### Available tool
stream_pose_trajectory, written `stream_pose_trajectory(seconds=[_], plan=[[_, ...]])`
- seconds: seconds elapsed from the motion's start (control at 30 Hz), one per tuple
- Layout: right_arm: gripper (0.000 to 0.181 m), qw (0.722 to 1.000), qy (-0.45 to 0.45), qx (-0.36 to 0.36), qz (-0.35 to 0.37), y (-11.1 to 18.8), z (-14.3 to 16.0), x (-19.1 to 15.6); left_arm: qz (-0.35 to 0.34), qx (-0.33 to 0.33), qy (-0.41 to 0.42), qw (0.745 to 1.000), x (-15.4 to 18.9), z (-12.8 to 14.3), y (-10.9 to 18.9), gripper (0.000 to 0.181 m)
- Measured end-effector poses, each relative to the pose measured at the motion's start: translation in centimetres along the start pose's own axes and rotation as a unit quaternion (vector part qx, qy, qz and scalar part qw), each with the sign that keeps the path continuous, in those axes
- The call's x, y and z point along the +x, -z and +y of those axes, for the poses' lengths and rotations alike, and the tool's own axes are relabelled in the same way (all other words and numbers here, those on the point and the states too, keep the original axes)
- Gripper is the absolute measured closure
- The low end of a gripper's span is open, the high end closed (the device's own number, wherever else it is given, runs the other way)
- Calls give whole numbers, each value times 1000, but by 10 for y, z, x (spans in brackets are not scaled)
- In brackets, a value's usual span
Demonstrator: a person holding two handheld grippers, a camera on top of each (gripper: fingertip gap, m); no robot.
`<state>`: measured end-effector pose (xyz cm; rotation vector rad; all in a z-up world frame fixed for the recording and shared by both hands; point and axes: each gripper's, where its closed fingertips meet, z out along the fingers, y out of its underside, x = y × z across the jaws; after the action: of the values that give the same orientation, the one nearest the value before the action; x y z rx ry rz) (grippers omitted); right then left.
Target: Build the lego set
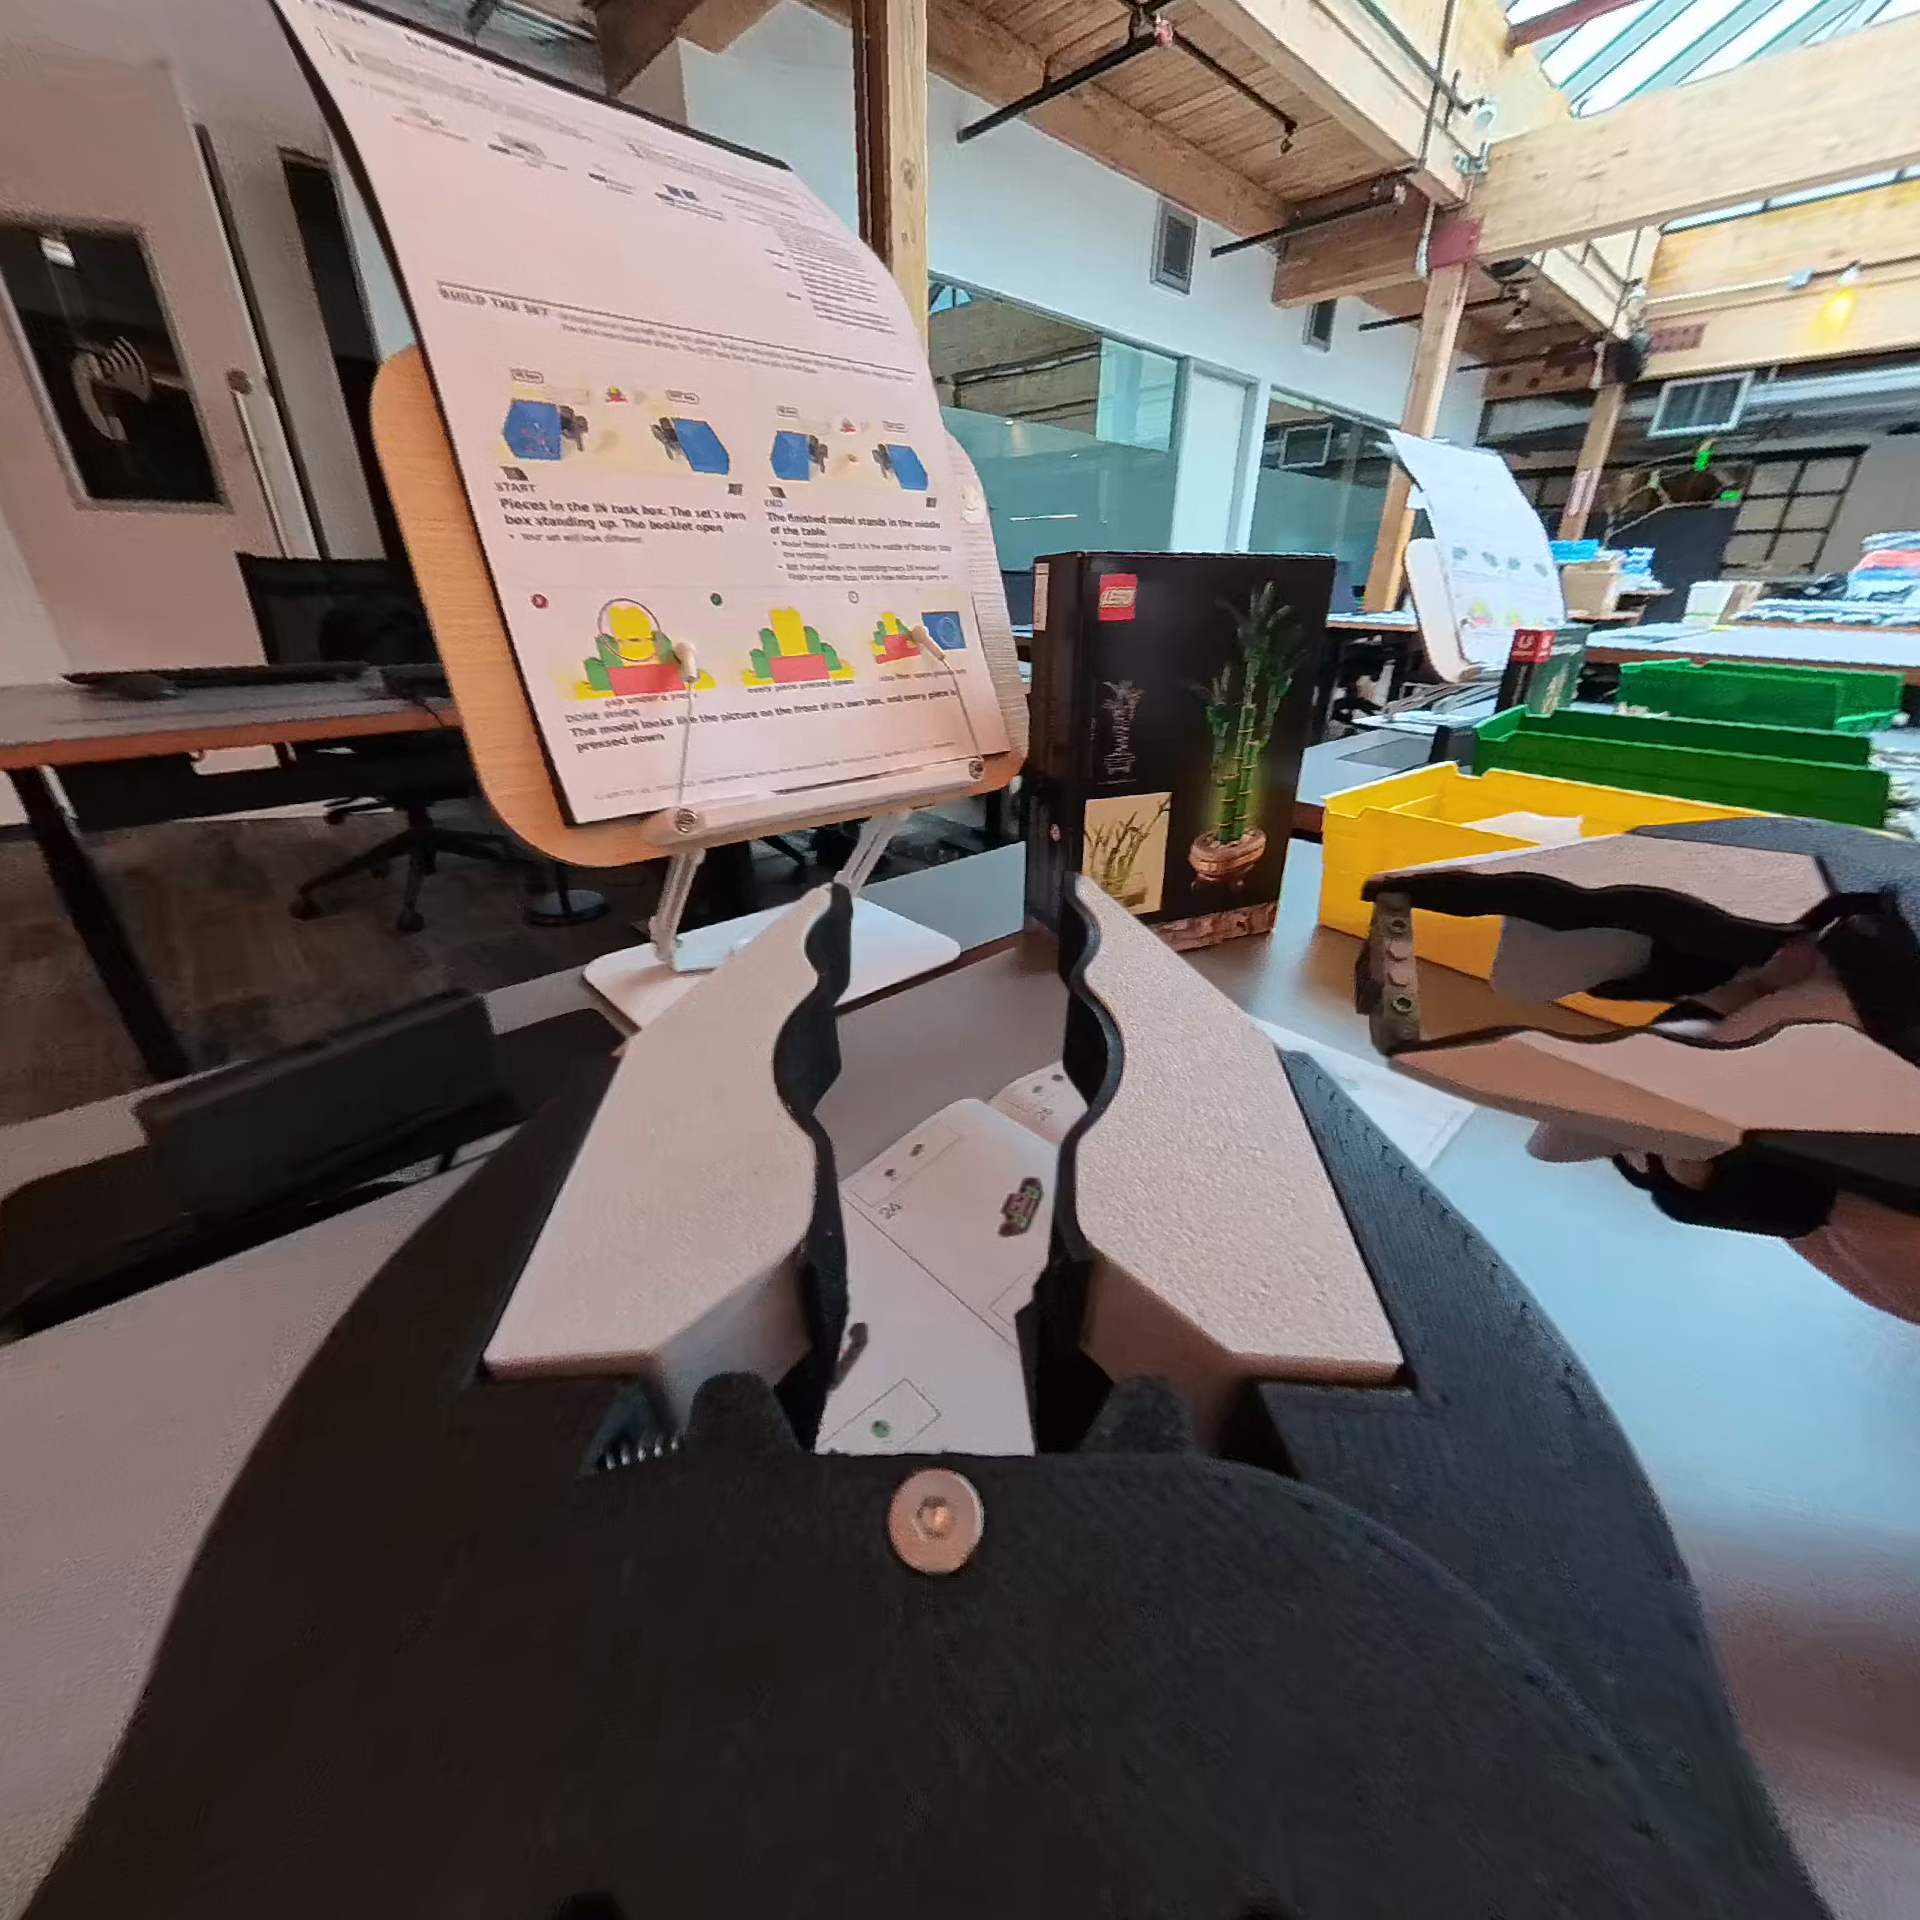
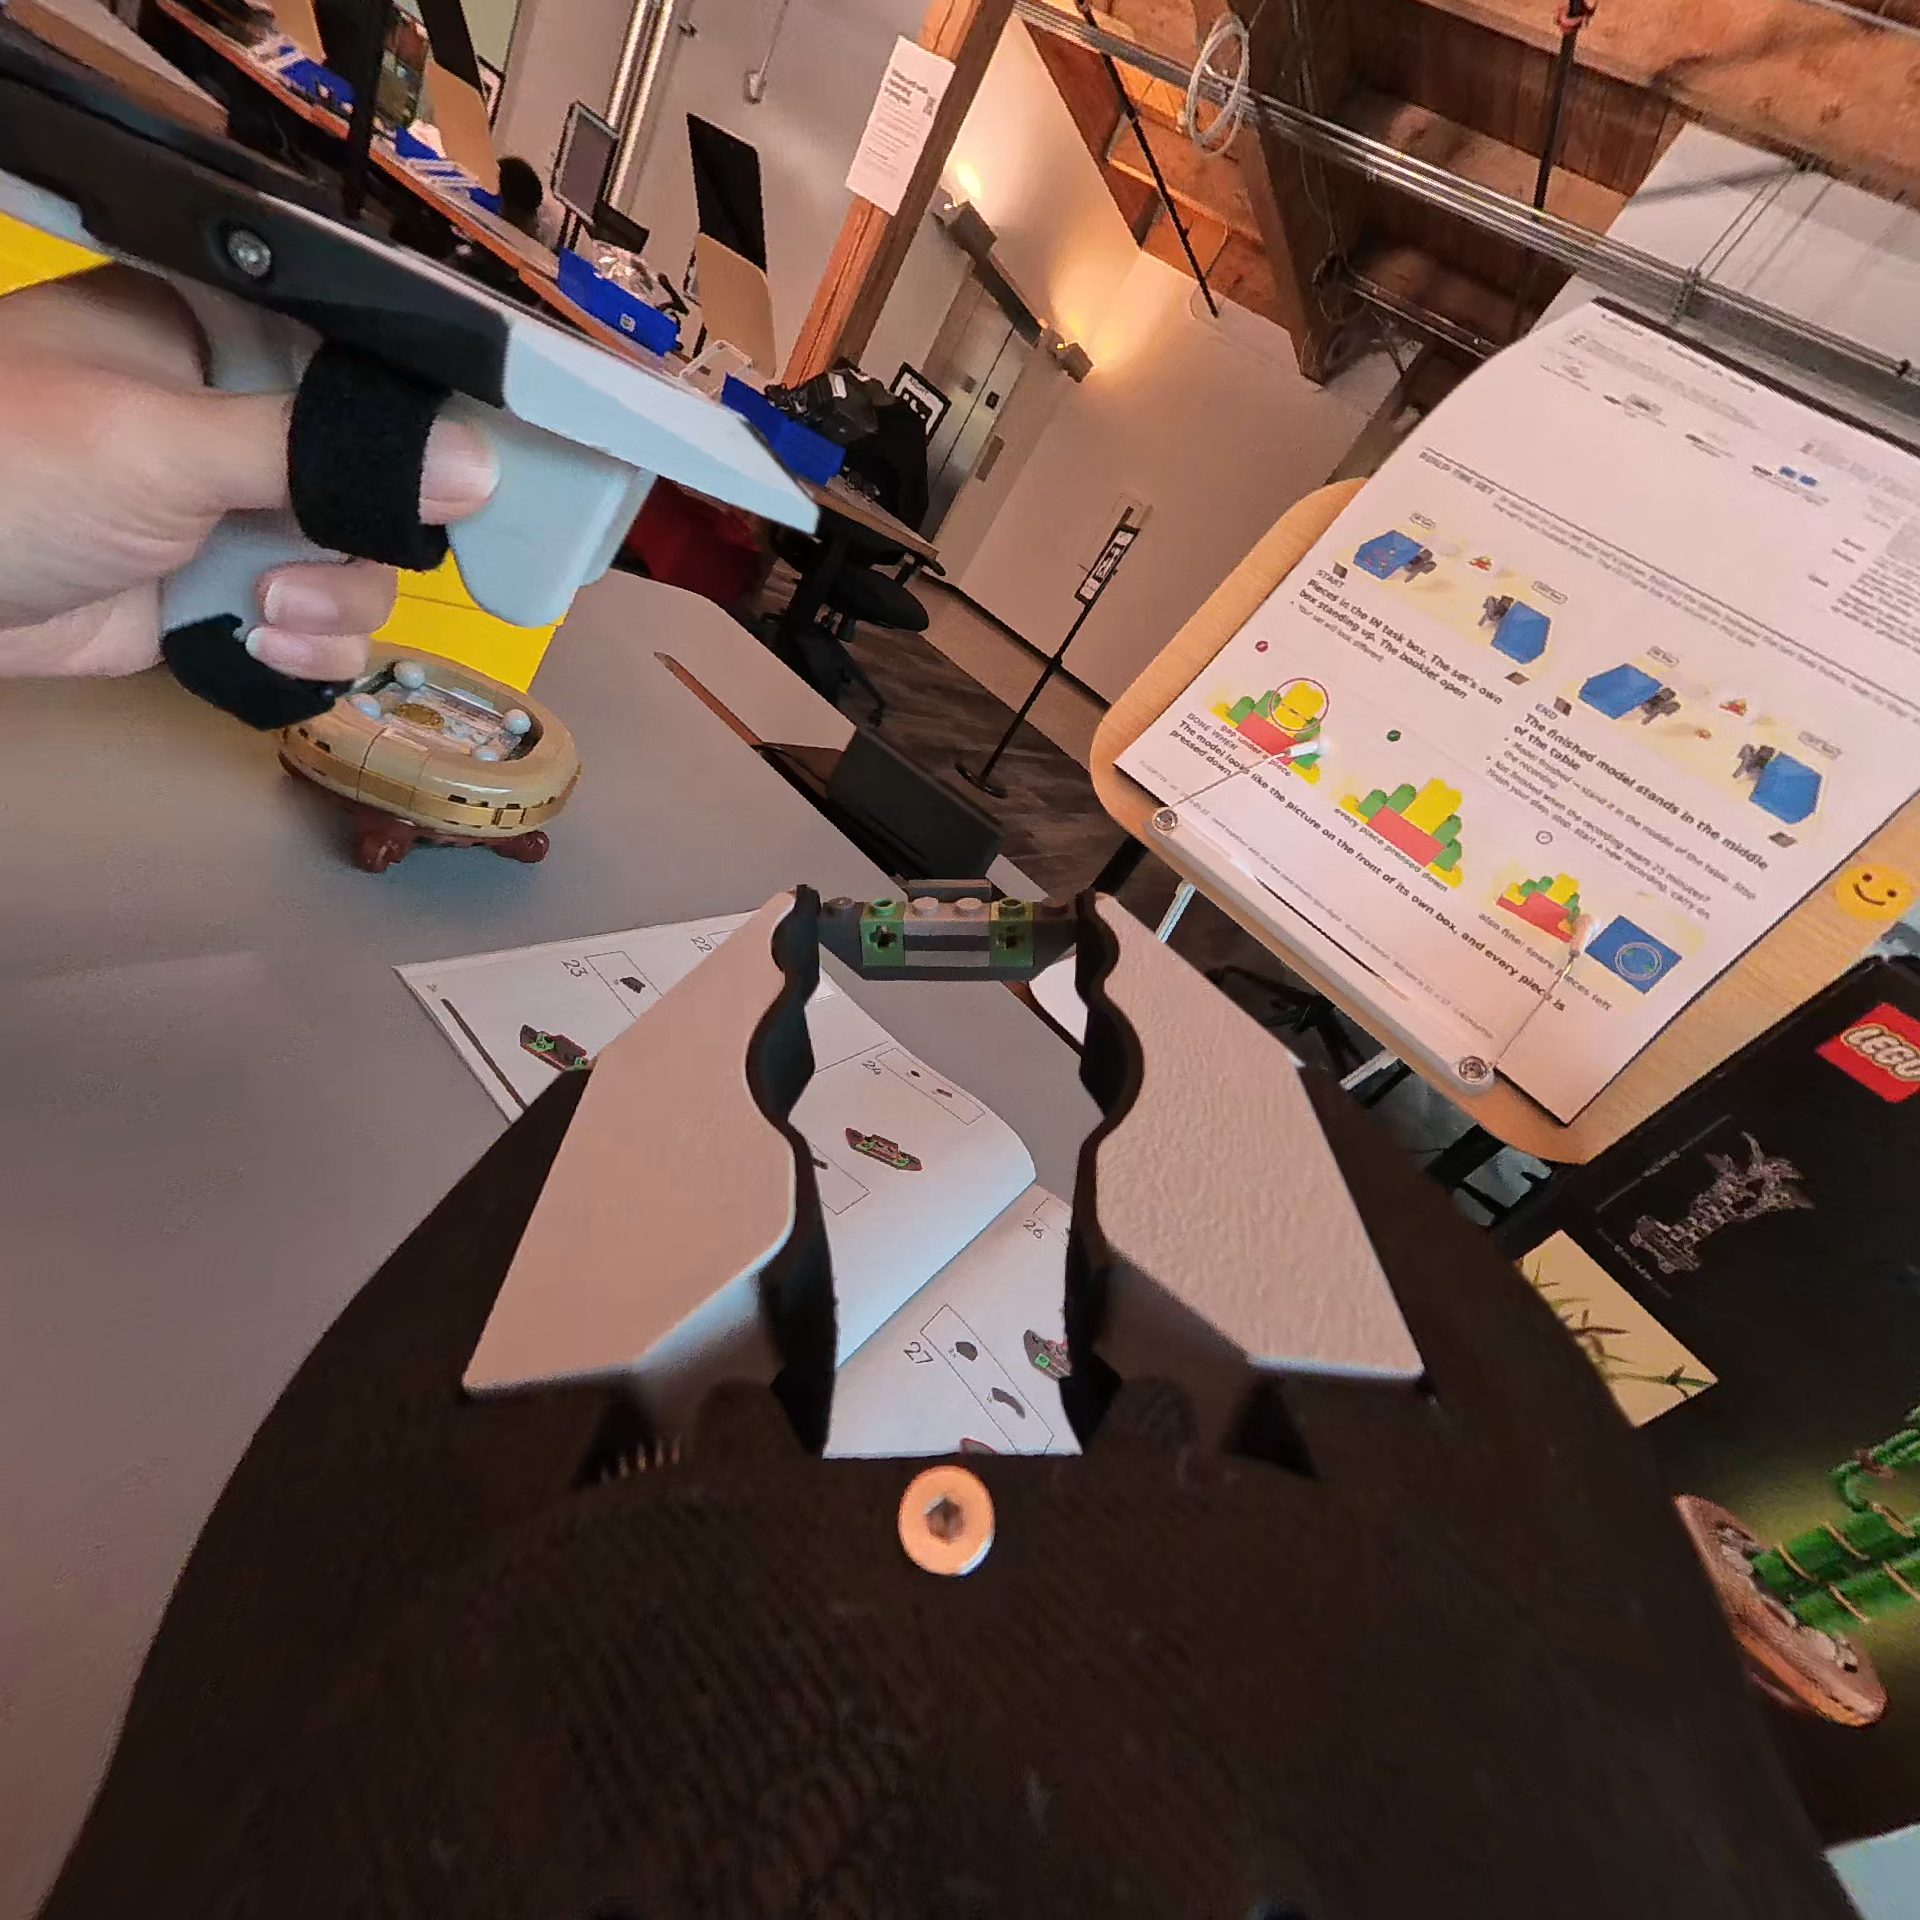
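Note:
My right gripper is shut on a small dark grey and green lego assembly, held by its two ends in the air above the open instruction booklet. The left wrist view shows this gripper at the right with the assembly standing on end between its tips. My left gripper is open and empty above the booklet. It also shows in the right wrist view, held by a hand. A tan round pot base on brown feet stands on the grey table below it.
The black lego set box stands upright behind the booklet, also in the right wrist view. A task sheet on a wooden stand is at the back left. A yellow bin sits to the right, with green bins behind it.

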<state>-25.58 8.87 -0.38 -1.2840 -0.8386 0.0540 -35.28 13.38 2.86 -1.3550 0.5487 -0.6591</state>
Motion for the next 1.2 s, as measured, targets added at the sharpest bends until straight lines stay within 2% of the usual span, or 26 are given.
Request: stream_pose_trajectory(seconds=[0.23,0.4,0.6,0.73,0.77,0.8,0.83,1.0,1.1,1.13,1.2], plan=[[133,999,44,-5,-10,1,-5,-9,23,-11,79,997,-5,7,-2,142],[133,997,81,-15,-6,3,-6,-9,37,-7,87,996,-2,4,0,142],[133,994,99,-28,-21,1,-2,-17,118,-48,102,987,35,11,-6,139],[133,992,117,-31,-30,-1,-2,-26,205,-101,147,962,72,23,-8,136],[133,992,120,-30,-32,-1,-2,-28,229,-115,146,956,81,28,-7,143],[133,992,122,-30,-34,-1,-3,-29,247,-129,142,950,89,33,-7,160],[133,991,123,-30,-34,-1,-3,-29,252,-141,138,947,94,39,-8,161],[133,991,124,-23,-37,1,-8,-31,243,-178,119,946,104,57,-15,139],[133,991,129,-24,-39,1,-8,-33,255,-200,98,941,113,66,-15,149],[133,990,129,-27,-43,0,-7,-34,265,-203,94,938,118,67,-14,168],[130,990,120,-37,-66,1,-3,-37,274,-224,92,931,122,74,-12,170]])
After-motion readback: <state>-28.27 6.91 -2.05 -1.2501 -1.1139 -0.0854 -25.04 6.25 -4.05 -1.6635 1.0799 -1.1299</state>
